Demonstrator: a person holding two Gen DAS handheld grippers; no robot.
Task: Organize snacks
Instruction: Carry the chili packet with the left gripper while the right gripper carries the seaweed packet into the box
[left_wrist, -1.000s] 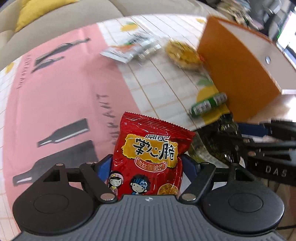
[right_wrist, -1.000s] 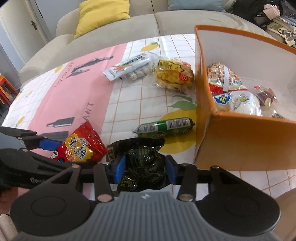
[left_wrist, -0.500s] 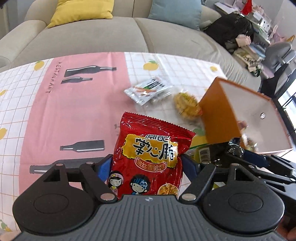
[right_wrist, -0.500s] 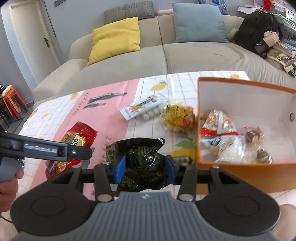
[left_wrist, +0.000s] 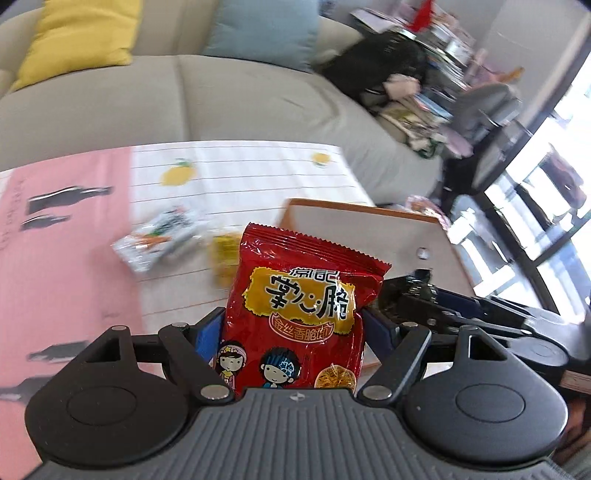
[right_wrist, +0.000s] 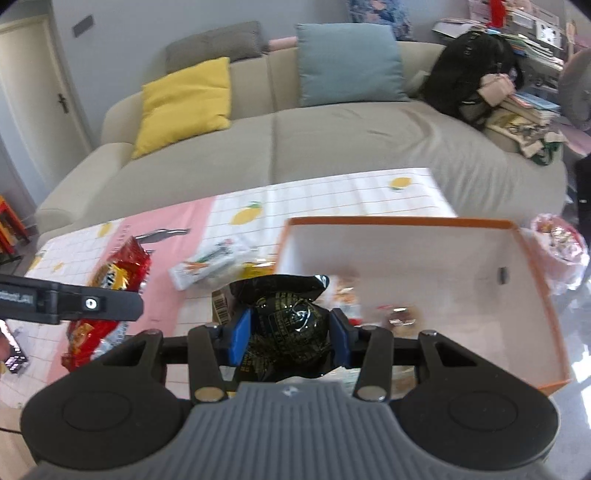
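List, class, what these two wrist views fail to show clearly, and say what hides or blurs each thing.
- Snacks inside the orange box, right wrist view: blurred by motion and partly behind the black packet.
- Clear packet on the tablecloth, left wrist view: print smeared by blur.
- Yellow packet, left wrist view: half hidden behind the red packet.

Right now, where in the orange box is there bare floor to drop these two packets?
The orange box is bare along its far wall and right side, out to the small wall hole. Snacks crowd the near-left corner, just beyond the right tongs holding the black packet. The left tongs hold the red packet, not yet over the box.
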